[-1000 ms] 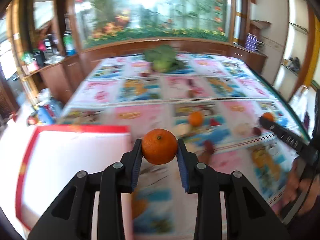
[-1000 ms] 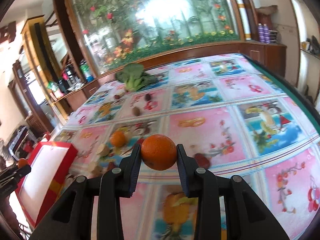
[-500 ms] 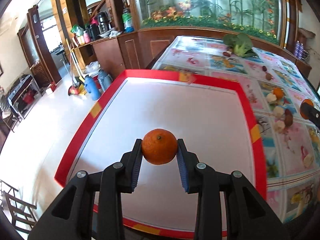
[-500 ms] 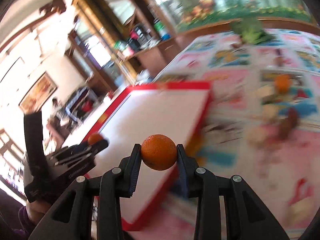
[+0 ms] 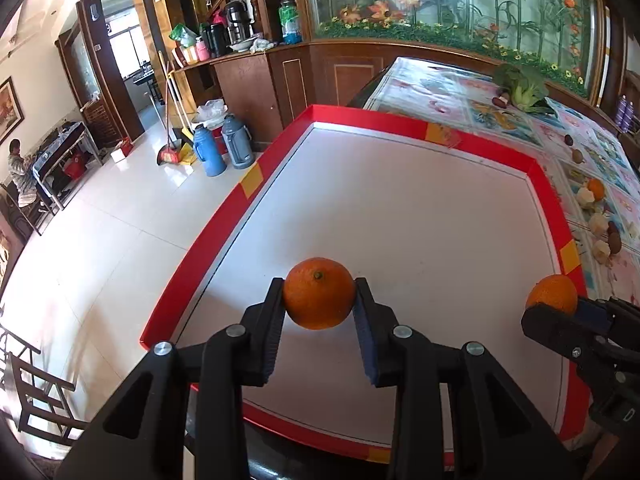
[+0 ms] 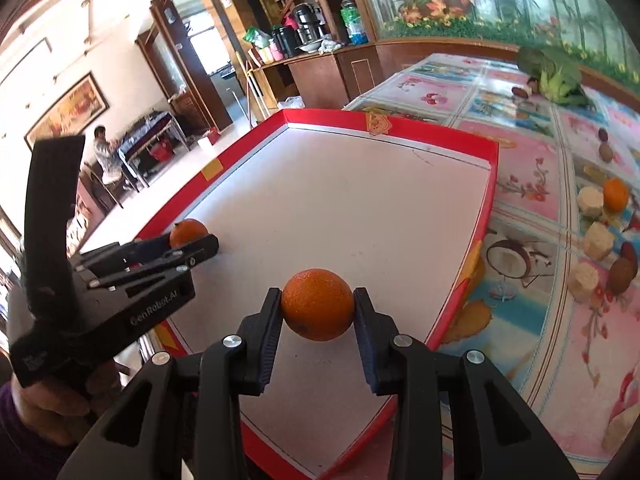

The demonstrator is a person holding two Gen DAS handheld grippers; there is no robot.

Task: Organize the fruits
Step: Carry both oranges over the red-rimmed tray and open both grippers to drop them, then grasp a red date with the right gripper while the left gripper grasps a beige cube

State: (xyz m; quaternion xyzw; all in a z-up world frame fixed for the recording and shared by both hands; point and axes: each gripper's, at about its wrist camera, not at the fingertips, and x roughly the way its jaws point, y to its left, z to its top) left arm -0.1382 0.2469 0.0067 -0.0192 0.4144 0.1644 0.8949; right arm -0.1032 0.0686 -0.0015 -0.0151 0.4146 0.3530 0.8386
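Observation:
My left gripper [image 5: 319, 312] is shut on an orange [image 5: 319, 293] and holds it above the near left part of a white tray with a red rim [image 5: 400, 122]. My right gripper [image 6: 316, 314] is shut on a second orange [image 6: 317, 303] above the tray's near right side [image 6: 493, 184]. The right gripper and its orange [image 5: 551, 294] show at the right edge of the left wrist view. The left gripper and its orange [image 6: 187, 232] show at the left of the right wrist view. The tray floor is bare.
On the patterned tablecloth right of the tray lie a third orange [image 6: 615, 194], several pale peeled pieces [image 6: 590, 202] and dark small fruits [image 6: 622, 270]. A leafy green vegetable [image 6: 554, 76] lies at the far end. The table's left edge drops to the floor.
Both grippers have swung left from the tablecloth to over the tray, each still holding its orange. They now sit side by side above the tray's near end.

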